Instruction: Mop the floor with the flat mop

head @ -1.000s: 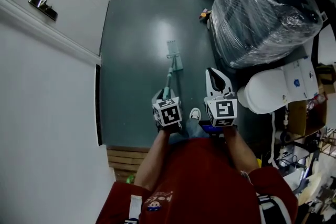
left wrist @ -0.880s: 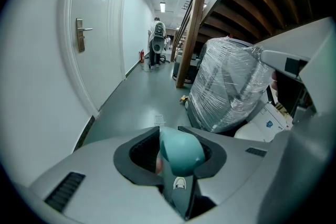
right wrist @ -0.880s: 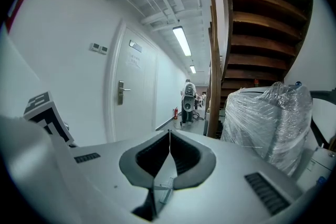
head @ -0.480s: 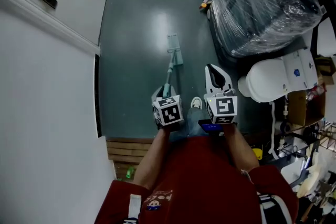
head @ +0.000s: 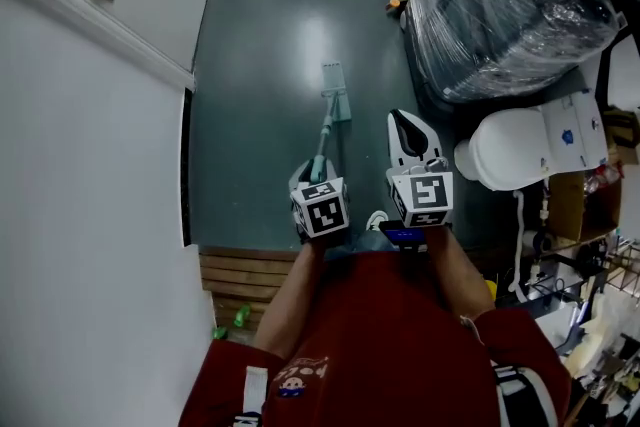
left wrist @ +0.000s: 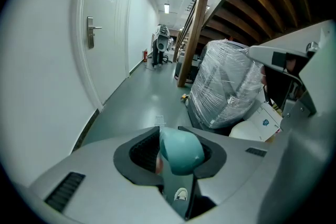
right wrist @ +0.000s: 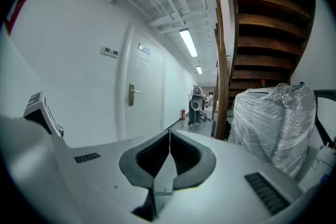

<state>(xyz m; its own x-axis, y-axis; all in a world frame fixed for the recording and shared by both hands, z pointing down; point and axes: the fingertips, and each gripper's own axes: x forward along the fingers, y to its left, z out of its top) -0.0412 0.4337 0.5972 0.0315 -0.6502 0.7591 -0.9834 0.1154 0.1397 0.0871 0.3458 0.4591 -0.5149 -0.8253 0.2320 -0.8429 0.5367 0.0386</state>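
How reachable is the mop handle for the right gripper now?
Probably yes: the right gripper, shut and empty, hangs beside the mop handle held by the left gripper, with only floor between them.

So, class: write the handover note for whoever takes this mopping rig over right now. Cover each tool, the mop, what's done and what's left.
Left tool: shut on the flat mop's teal handle.
Right tool: shut, empty, held beside the left one, off the mop.
Mop head: flat on the floor ahead, between the white wall and the plastic-wrapped bundle.
Done: mop in hand and down on the floor; how much is mopped can't be told.
Left: mop the floor.
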